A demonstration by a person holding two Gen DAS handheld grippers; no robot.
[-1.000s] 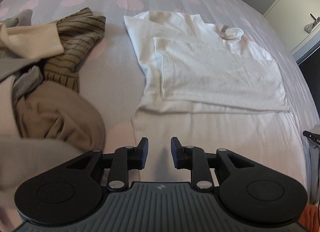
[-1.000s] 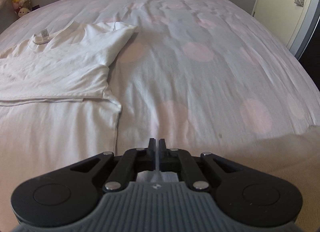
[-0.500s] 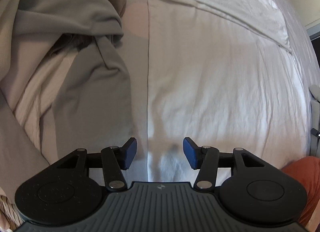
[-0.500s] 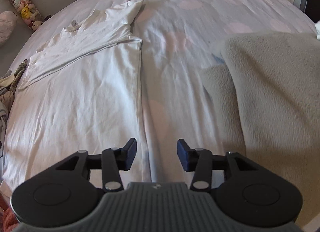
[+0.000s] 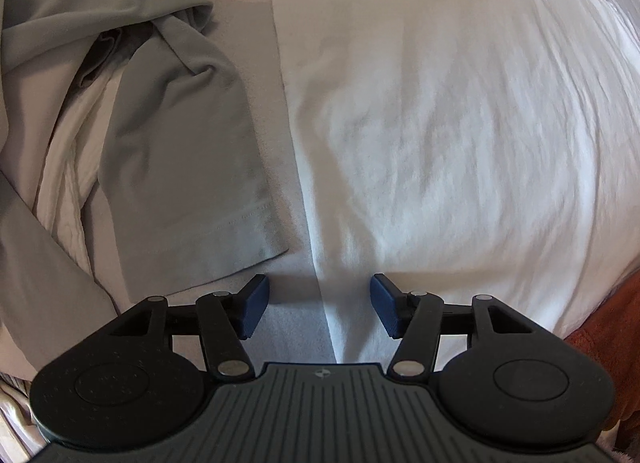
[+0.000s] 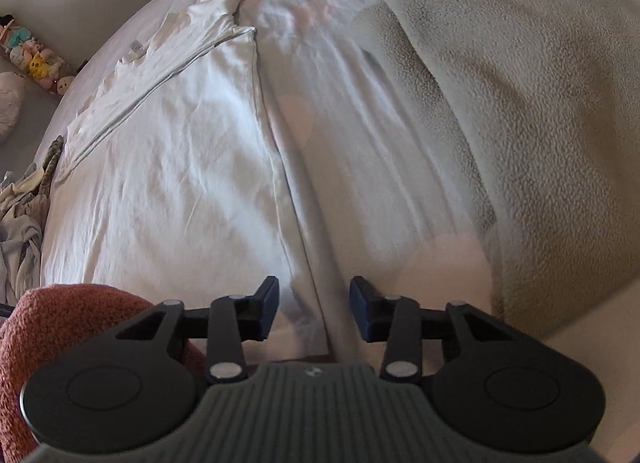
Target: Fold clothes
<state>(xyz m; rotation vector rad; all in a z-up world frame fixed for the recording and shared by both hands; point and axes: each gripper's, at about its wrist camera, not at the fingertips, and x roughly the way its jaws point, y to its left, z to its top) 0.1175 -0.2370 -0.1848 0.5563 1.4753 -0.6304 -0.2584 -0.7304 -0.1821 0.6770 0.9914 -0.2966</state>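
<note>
A white T-shirt lies flat on the bed, its sleeves folded in near the collar. My left gripper points straight down over the shirt's lower left edge, which runs between its blue pads; its jaws are closing, the pads still apart from the cloth. My right gripper hovers over the shirt's lower right side edge. Its jaws are closing too, with the hem between them and no pad pressing on it.
A heap of grey and beige clothes lies just left of the shirt. A thick beige fleece blanket covers the bed to the right. An orange fleece sleeve shows at the near edge. Plush toys sit by the far wall.
Both grippers have drawn back from the shirt's upper part to its lower corners and tilted downward. The right one, shut a second ago, now stands apart; the left has widened.
</note>
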